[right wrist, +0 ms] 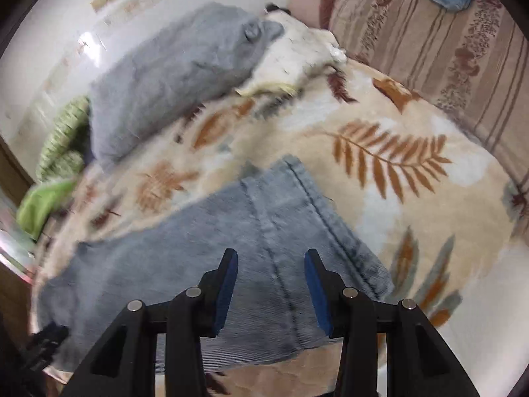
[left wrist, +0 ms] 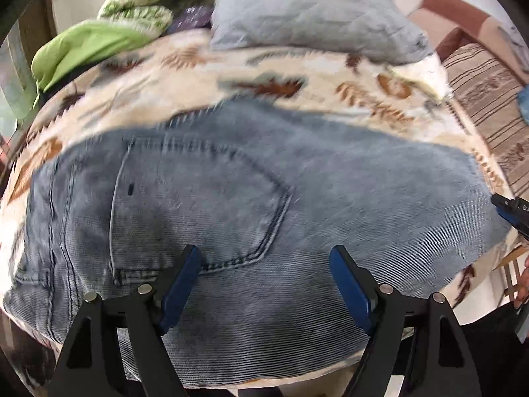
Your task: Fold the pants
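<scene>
- Left wrist view, far left: green bedding point(left wrist: 82, 46) heaped at the bed's edge, grey pillow point(left wrist: 307, 10) beside it.
- Centre: pants point(left wrist: 231, 198), pale denim, lying flat on the leaf-print blanket point(left wrist: 297, 76); back pocket point(left wrist: 198, 205) uppermost.
- Left claw point(left wrist: 266, 254): released, jaws wide, nothing between them, poised above the pocket end.
- Right wrist view: right claw point(right wrist: 271, 256) released, jaws part-spread over the hem end point(right wrist: 297, 218), gripping nothing.
- Risk, judged: soft blanket may be pinched along with the denim, dragging it; gripping one layer only would skew the fold.
</scene>
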### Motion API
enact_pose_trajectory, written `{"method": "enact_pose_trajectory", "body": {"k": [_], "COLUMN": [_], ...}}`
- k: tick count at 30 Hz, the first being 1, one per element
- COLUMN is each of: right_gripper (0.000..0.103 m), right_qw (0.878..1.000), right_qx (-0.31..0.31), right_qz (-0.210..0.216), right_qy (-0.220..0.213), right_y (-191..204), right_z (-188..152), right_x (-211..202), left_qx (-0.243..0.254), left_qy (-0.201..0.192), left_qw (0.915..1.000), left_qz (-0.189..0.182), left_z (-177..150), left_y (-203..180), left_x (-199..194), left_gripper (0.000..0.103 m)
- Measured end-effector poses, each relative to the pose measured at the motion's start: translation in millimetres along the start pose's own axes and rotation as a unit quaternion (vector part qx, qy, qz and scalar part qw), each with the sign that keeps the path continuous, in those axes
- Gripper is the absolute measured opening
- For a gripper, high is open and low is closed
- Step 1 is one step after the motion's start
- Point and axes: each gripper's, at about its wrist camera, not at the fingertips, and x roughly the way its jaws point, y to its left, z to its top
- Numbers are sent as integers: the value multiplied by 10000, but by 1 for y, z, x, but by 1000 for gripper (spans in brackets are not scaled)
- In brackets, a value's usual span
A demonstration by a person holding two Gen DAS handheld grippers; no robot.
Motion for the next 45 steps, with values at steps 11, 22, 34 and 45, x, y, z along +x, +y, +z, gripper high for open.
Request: {"method": "enact_pose_trajectory", "body": {"k": [11,22,34,45], "right_gripper": [44,47,48,51], "right_qw": [9989,9908,9776,9704], "right_qx": [108,-844,-1769,-2237], "right_qz": [36,898,1130,790], "right_qy": [-457,-555,-126,461], "right_y": [-14,77,156,180], "right_z": [-2,-18,-50,-73], "right_x": [-24,-29,-9,23], "left_qx": [108,-264,-823,-1047], "left_qy": [-297,-776,-635,-348], "left_qw": [9989,9916,9815,9788], "left_qz": [334,997,1606,1723], "left_z": [-4,-1,-13,-20], "left_y": [1,47,105,129], "left_x": [-17,-49,-44,-22], "left_gripper": [85,85,85,91]}}
